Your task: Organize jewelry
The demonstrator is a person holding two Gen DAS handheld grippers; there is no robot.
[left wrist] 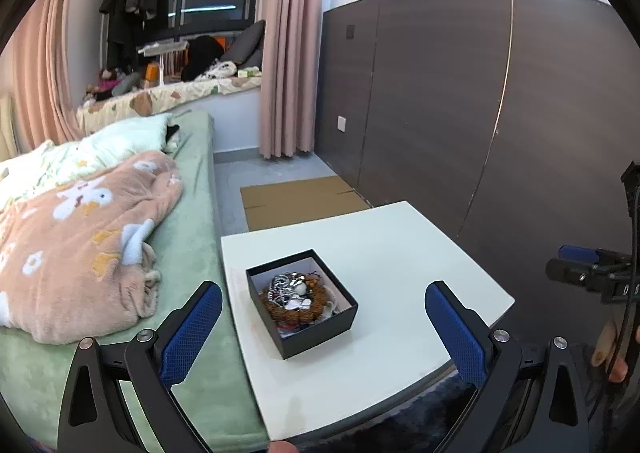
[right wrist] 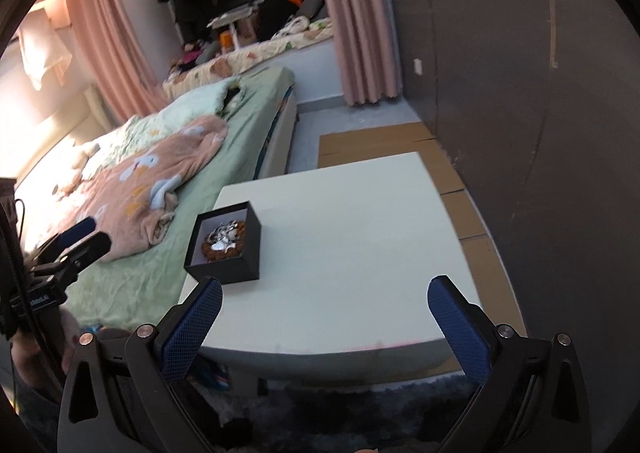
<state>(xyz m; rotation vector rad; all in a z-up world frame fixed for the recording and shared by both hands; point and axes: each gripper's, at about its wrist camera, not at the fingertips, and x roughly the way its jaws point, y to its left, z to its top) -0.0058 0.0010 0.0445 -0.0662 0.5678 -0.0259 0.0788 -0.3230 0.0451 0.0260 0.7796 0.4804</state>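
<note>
A small black open box (left wrist: pixel 316 333) stands on the white table (left wrist: pixel 400 253) near its left edge. It holds a brown bead bracelet (left wrist: pixel 276 311) and silver jewelry (left wrist: pixel 286 285) piled together. The box also shows in the right wrist view (right wrist: pixel 240 261), with the jewelry (right wrist: pixel 224 239) inside. My left gripper (left wrist: pixel 324 317) is open and empty, held near the table's front edge with the box between its fingers' lines. My right gripper (right wrist: pixel 326 313) is open and empty, to the right of the box above the table's front part.
A bed (left wrist: pixel 188 253) with a green sheet and a pink blanket (left wrist: pixel 80 237) adjoins the table's left side. A dark panel wall (left wrist: pixel 480 113) stands at the right. Flat cardboard (left wrist: pixel 300 201) lies on the floor behind the table. A dark rug (right wrist: pixel 340 405) lies below the front edge.
</note>
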